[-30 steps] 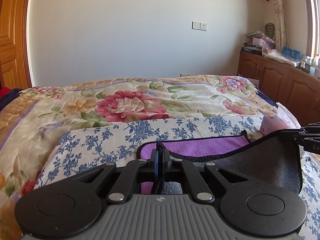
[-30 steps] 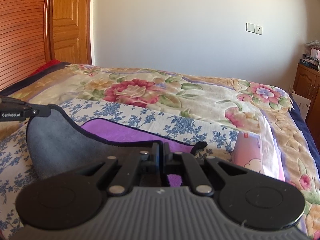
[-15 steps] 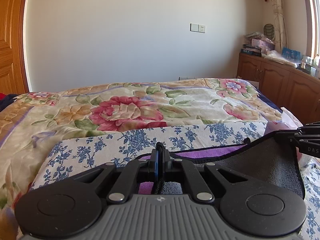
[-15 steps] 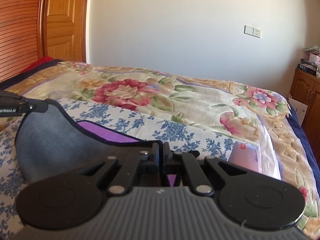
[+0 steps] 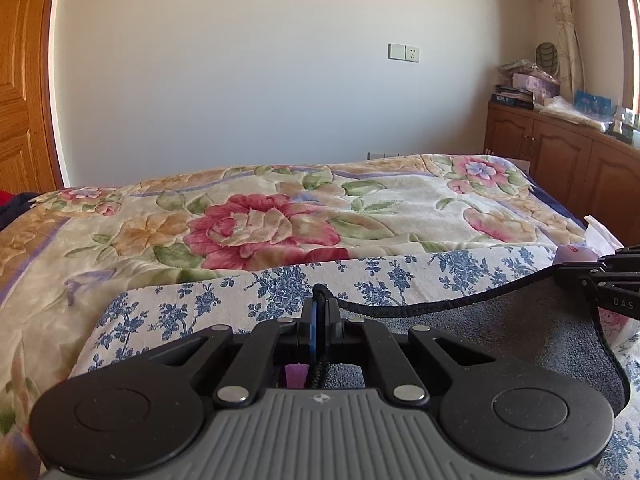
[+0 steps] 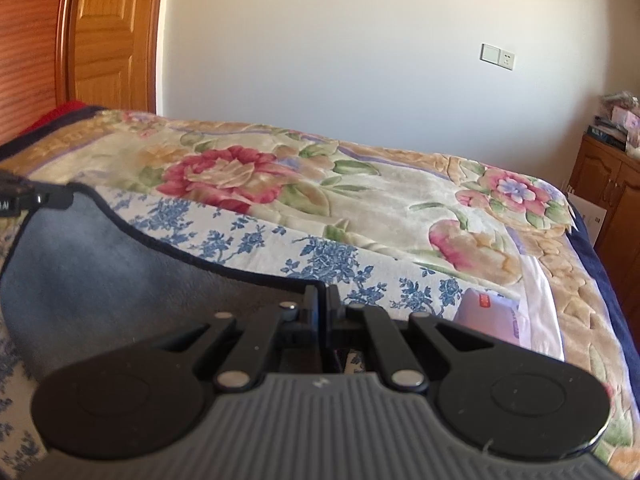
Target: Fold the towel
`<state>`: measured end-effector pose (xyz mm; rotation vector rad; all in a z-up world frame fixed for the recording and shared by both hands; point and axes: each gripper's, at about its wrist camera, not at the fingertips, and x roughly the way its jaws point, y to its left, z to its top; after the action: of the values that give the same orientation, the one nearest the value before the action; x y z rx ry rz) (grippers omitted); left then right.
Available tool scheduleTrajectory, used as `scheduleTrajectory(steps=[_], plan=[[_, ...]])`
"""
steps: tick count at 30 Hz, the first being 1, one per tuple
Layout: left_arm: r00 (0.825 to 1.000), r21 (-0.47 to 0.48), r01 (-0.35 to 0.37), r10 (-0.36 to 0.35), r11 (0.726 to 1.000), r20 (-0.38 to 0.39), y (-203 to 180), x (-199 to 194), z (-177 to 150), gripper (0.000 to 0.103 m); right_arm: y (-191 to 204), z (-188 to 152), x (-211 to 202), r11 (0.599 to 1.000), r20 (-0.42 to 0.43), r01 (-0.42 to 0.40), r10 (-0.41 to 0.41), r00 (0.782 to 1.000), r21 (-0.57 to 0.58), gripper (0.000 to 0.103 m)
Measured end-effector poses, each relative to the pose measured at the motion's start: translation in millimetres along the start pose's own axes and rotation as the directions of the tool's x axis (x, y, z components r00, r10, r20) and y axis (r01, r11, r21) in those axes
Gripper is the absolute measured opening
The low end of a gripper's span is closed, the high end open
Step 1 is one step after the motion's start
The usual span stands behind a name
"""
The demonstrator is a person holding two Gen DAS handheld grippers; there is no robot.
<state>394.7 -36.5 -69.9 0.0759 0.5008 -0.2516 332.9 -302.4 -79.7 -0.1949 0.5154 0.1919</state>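
Grey fleece towel (image 5: pixel 500 332) hangs stretched across the frame's lower middle over the blue-flowered sheet (image 5: pixel 280 284), your left gripper (image 5: pixel 319 312) and right gripper (image 6: pixel 322 300) each pinched tight on a corner, so uneven pulling could probably skew the fold.

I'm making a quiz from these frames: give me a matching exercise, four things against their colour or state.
Things:
1. towel
2. sheet
3. left gripper
4. cabinet

Colour or state:
A. brown wood
B. grey, black-edged
C. shut on a towel corner
D. white with blue flowers

Pairs: 1-B, 2-D, 3-C, 4-A
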Motion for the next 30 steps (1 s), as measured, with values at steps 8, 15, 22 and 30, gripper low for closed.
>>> scheduleTrajectory(steps=[8,15,22,30], plan=[[1.000,0.016,-0.016,0.016,1.000,-0.015,1.7,10.7,4.2,0.005,1.5,0.5,11.0,0.999,-0.013,0.023,-0.023,1.000,-0.036,0.004],[1.000,0.021,-0.019,0.020,1.000,-0.021,-0.1,19.5,5.2,0.005,2.7,-0.6,19.1,0.999,-0.012,0.038,-0.039,0.999,-0.036,0.004],[0.999,0.032,-0.035,0.036,0.999,-0.028,-0.2,29.9,5.6,0.005,2.0,-1.2,28.6,0.998,-0.015,0.053,-0.054,0.998,-0.045,0.004],[0.998,0.047,-0.041,0.043,0.998,-0.044,2.3,43.4,5.4,0.005,0.9,-6.5,42.0,0.997,-0.044,0.060,-0.063,0.997,-0.050,0.004]])
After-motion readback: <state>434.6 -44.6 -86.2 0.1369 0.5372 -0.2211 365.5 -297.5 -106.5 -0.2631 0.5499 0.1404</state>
